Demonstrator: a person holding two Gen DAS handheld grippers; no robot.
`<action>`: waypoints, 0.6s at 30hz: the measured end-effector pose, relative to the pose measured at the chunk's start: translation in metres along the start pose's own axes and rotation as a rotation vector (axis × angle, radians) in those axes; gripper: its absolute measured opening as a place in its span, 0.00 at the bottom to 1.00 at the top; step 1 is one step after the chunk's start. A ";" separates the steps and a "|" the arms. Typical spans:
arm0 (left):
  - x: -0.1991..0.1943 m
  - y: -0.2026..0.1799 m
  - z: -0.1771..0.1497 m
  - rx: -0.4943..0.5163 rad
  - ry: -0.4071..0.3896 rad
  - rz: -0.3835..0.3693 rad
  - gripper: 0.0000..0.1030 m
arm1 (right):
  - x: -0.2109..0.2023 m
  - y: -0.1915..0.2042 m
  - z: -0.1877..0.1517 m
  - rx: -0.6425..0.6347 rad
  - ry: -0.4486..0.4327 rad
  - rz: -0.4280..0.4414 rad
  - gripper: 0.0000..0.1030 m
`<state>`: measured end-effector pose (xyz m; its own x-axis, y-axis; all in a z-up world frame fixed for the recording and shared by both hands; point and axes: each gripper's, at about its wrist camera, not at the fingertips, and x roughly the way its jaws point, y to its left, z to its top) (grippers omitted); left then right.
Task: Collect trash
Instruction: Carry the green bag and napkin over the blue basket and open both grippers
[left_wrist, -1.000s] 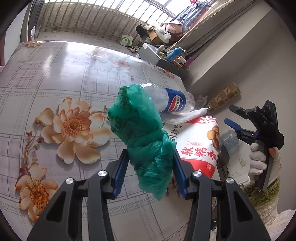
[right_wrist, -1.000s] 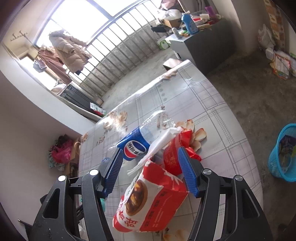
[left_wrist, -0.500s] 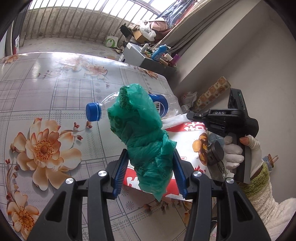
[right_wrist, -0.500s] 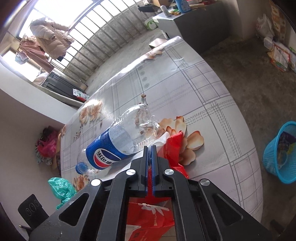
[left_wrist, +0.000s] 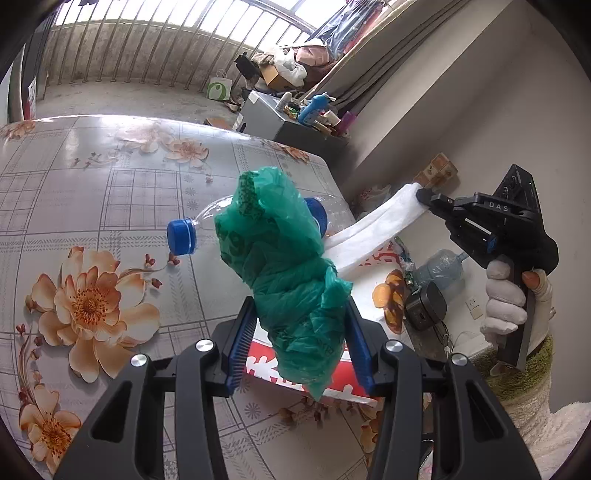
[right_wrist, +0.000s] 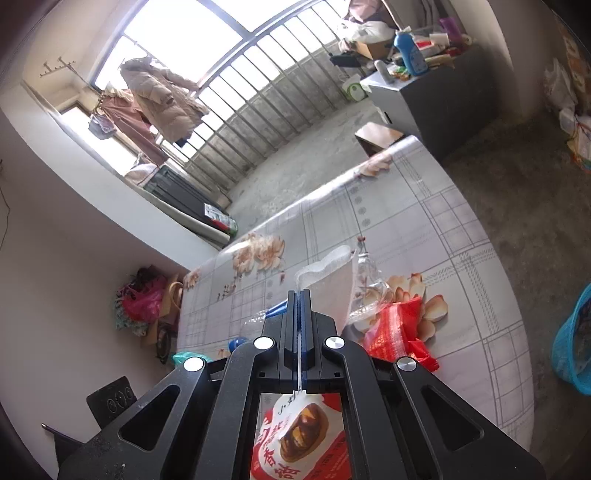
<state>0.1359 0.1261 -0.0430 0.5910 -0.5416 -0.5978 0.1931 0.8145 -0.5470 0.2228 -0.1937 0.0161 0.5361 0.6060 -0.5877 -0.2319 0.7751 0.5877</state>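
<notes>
My left gripper is shut on a crumpled green plastic bag and holds it above the table. My right gripper is shut on a white plastic bag and pulls it up and off the table; it shows stretched taut in the left wrist view, with the right gripper at its far end. A clear Pepsi bottle with a blue cap lies on the table behind the green bag. A red and white snack bag lies under my right gripper, next to a red wrapper.
The table has a floral cloth. A blue waste basket stands on the floor right of the table. A grey cabinet with clutter stands beyond the table's far end. A water jug sits on the floor.
My right gripper closed on the white plastic bag and lifted it up to the right, stretching it taut. My left gripper kept the green bag and swung slightly right.
</notes>
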 end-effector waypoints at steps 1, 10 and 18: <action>-0.002 -0.004 0.002 0.010 -0.004 -0.005 0.44 | -0.008 0.003 0.001 -0.004 -0.022 0.012 0.00; -0.008 -0.078 0.030 0.154 -0.013 -0.119 0.44 | -0.121 -0.024 -0.011 0.032 -0.278 0.026 0.00; 0.053 -0.200 0.032 0.326 0.119 -0.303 0.44 | -0.225 -0.106 -0.062 0.178 -0.505 -0.155 0.00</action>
<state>0.1533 -0.0591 0.0535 0.3793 -0.7703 -0.5127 0.5911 0.6280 -0.5063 0.0765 -0.4008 0.0516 0.8856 0.2922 -0.3609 -0.0022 0.7798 0.6260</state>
